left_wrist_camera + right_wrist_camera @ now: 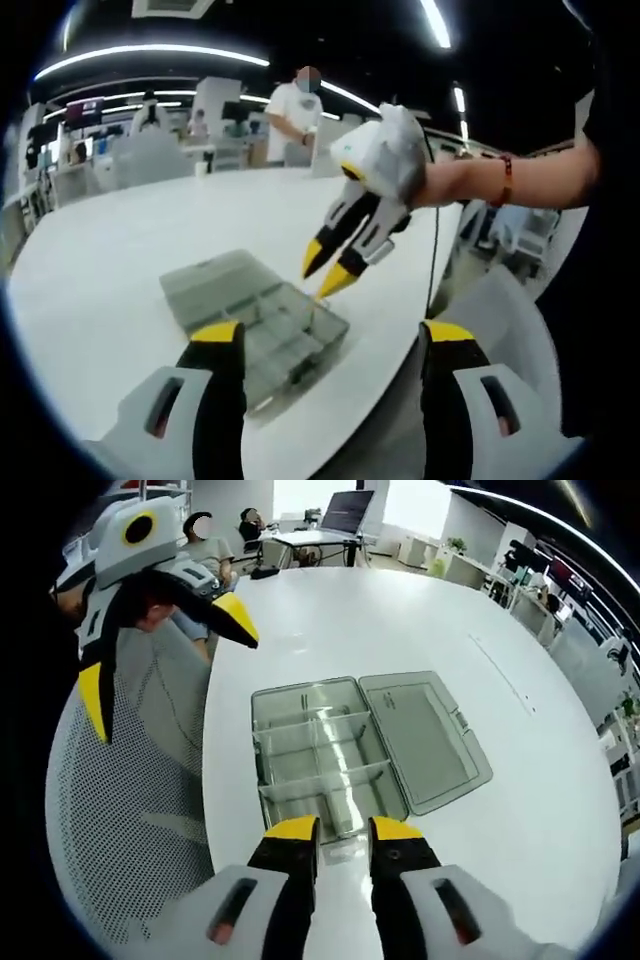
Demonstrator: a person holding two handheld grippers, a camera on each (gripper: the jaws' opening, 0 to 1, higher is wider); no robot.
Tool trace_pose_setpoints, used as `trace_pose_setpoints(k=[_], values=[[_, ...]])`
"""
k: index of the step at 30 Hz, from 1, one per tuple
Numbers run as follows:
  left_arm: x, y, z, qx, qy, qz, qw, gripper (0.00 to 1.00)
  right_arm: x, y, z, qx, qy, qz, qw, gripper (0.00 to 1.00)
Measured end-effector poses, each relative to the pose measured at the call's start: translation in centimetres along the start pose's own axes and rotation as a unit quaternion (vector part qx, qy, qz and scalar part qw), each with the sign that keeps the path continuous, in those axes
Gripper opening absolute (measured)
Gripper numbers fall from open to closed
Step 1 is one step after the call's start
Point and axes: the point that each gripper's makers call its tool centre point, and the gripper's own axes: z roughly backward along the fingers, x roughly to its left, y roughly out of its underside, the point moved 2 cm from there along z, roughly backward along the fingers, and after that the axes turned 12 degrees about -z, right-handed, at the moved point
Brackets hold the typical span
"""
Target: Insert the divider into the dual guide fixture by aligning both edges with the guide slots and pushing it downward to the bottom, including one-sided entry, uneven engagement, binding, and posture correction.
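A clear plastic compartment box (300,708) lies open on the white table (400,620), its lid (420,735) folded flat to the right. Clear dividers stand in the tray's guide slots. My right gripper (343,832) hovers at the tray's near edge, jaws close together on what looks like a small clear divider (341,822). In the left gripper view the same box (255,310) sits ahead, and the right gripper (326,274) points down at its right end. My left gripper (332,338) is wide open and empty, above the table edge; the right gripper view shows the left gripper (168,662) left of the box.
The table's curved edge (207,780) runs just left of the box. A grey mesh chair (130,810) stands beside it. People sit and stand at desks in the background (295,105). A cable (433,250) hangs from the right gripper.
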Motion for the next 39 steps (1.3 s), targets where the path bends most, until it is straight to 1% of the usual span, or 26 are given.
trace_pose_setpoints(k=[4,8,11,19,26,31,34,39], values=[[-0.3,-0.2,-0.1,-0.005,-0.002,0.005,1.0000,0.70,-0.4,0.8,0.4,-0.005,0.001,-0.008,1.0000,0.19],[-0.8,0.0,-0.1,0.000,-0.001,0.003,1.0000,0.70,-0.7,1.7,0.5,-0.010,-0.007,-0.024,0.9996,0.22],[-0.9,0.0,0.0,0.001,-0.003,0.006,1.0000,0.70,-0.9,2.1,0.5,-0.008,-0.008,-0.025,0.9996,0.24],[-0.9,0.1,-0.2,0.004,0.000,0.013,0.9999,0.70,-1.0,4.0,0.1,0.010,-0.017,-0.029,0.9994,0.30],[-1.0,-0.4,-0.8,0.006,0.005,0.010,0.9999,0.70,-1.1,5.7,-0.6,0.026,-0.020,-0.033,0.9989,0.34],[-1.2,-0.5,-0.9,0.009,0.007,0.014,0.9998,0.70,-1.2,6.9,-1.1,0.039,-0.022,-0.031,0.9985,0.38],[-1.2,-0.5,-0.9,0.010,0.007,0.017,0.9998,0.70,-1.2,7.4,-1.4,0.045,-0.024,-0.022,0.9984,0.39],[-1.1,-0.3,-0.9,0.015,0.004,0.020,0.9997,0.70,-1.4,8.0,-2.1,0.049,-0.028,-0.022,0.9982,0.41]])
